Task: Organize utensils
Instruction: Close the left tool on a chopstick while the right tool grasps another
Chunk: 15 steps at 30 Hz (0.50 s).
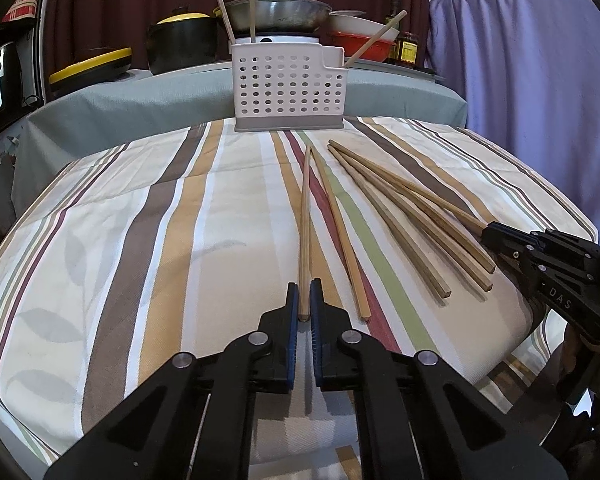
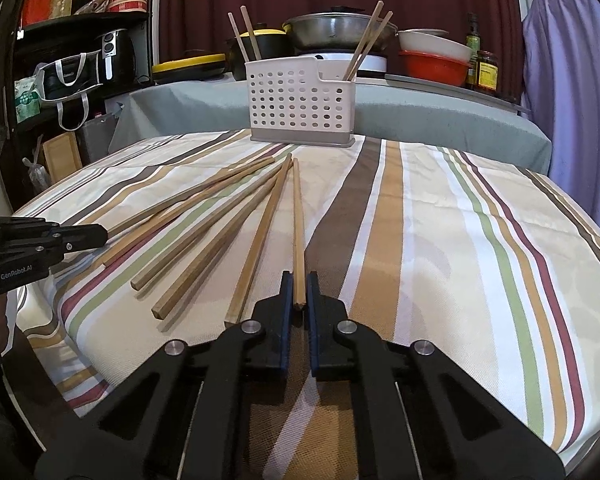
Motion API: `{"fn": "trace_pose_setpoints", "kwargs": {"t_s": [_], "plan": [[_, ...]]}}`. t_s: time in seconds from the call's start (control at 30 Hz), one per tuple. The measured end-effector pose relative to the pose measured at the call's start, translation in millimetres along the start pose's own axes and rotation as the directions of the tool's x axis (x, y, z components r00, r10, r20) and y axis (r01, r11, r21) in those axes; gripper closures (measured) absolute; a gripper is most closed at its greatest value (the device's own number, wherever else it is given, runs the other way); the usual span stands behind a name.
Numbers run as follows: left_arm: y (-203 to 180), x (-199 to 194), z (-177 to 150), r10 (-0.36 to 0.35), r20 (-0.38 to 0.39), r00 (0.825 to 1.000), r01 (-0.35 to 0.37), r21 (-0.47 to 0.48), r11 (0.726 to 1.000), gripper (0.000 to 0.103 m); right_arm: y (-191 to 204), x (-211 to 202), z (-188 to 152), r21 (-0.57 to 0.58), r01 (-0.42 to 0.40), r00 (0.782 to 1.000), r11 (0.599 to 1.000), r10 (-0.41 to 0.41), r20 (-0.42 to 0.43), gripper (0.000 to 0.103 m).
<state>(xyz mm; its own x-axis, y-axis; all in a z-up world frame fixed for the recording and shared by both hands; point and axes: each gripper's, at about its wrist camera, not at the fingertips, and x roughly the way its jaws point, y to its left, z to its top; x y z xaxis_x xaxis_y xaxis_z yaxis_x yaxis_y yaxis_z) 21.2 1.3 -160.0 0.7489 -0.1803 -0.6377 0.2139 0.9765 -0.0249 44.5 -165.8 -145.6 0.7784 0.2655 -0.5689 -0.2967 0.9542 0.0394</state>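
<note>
My left gripper [image 1: 304,300] is shut on the near end of a pale chopstick [image 1: 305,220] that lies on the striped tablecloth [image 1: 140,240] and points toward the white perforated caddy [image 1: 288,84]. My right gripper [image 2: 299,292] is shut on the near end of another chopstick [image 2: 298,220]. Each gripper shows in the other's view: the right gripper [image 1: 487,234] at the right, the left gripper [image 2: 102,234] at the left. Several loose chopsticks [image 2: 204,240] fan out on the cloth between them. The caddy [image 2: 300,100] stands at the far edge with a few chopsticks upright in it.
Behind the caddy a grey-covered counter [image 1: 140,96] carries a black pot with a yellow lid [image 1: 180,40], a steel wok [image 1: 276,12], stacked bowls [image 2: 436,56] and bottles [image 2: 486,70]. A purple cloth [image 1: 520,80] hangs at the right. A cluttered shelf [image 2: 80,40] stands at the left.
</note>
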Motion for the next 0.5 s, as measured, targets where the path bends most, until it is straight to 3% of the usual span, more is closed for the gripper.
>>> {"fn": "trace_pose_setpoints", "kwargs": {"t_s": [0.5], "plan": [[-0.2, -1.8, 1.0, 0.005, 0.008, 1.0, -0.005, 0.005, 1.0, 0.096, 5.1, -1.0, 2.3, -0.039, 0.013, 1.0, 0.999, -0.012, 0.006, 0.097]]}}
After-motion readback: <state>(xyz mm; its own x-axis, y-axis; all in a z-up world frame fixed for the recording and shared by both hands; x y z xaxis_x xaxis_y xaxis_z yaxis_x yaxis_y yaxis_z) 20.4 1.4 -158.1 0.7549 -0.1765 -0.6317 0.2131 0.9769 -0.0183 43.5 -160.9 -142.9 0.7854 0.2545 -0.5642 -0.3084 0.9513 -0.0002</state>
